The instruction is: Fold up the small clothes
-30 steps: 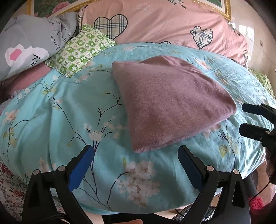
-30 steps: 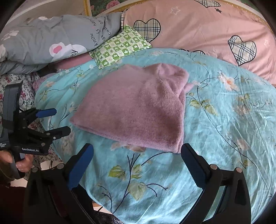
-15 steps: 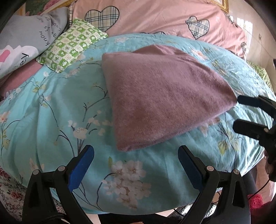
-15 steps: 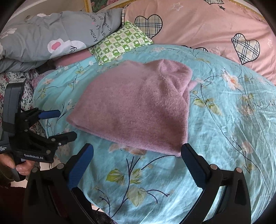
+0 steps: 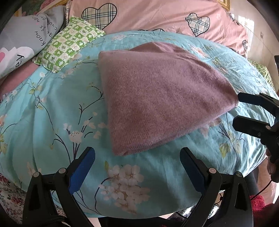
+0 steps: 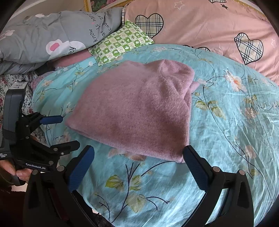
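Observation:
A mauve knitted garment (image 5: 162,97) lies folded flat on the turquoise floral quilt (image 5: 52,108); the right wrist view shows the garment (image 6: 139,111) with a bunched fold at its far right corner. My left gripper (image 5: 137,167) is open, just short of the garment's near corner, nothing between its fingers. My right gripper (image 6: 139,165) is open too, its right fingertip (image 6: 190,153) close to the garment's near right corner. From the left wrist view the right gripper (image 5: 238,110) shows at the garment's right corner. In the right wrist view the left gripper (image 6: 68,131) sits at its left corner.
A green checked pillow (image 5: 69,43), a grey printed quilt (image 6: 52,35) and a pink heart-print quilt (image 5: 157,15) are piled behind the garment. The bed's edge drops off close below both grippers. A hand (image 6: 15,172) holds the left gripper's handle.
Both grippers have moved forward toward the garment, which now looms larger and sits closer to the fingertips. The garment itself has not moved. Both stay open.

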Action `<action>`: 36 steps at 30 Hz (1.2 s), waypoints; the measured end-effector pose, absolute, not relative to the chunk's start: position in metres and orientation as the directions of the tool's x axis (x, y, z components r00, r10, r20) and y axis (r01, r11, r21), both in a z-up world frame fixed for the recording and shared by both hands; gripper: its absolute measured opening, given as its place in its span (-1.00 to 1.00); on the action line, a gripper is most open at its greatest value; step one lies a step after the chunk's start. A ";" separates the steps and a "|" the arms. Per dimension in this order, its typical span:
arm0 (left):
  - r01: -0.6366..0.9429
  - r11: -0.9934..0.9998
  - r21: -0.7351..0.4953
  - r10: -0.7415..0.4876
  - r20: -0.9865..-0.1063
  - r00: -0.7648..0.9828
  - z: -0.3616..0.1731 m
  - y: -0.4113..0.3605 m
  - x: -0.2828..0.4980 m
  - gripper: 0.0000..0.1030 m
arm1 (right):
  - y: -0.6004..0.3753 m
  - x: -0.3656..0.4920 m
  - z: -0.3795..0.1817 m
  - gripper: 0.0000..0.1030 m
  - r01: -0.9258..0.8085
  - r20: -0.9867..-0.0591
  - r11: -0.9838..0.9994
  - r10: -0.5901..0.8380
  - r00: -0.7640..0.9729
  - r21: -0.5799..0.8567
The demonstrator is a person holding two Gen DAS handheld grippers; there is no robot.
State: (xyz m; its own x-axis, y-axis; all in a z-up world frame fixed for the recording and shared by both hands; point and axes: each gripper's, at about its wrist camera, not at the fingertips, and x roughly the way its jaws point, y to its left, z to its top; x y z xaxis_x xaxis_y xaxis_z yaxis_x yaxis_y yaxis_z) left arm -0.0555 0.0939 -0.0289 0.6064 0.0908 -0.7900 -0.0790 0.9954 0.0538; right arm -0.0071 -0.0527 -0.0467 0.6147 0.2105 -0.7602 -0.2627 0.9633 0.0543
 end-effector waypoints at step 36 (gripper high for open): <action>-0.069 0.996 0.048 0.081 -0.762 0.643 -0.015 0.096 -0.058 0.90 | -0.053 -0.006 -0.046 0.98 -0.247 -0.759 0.967 0.211 0.616 0.068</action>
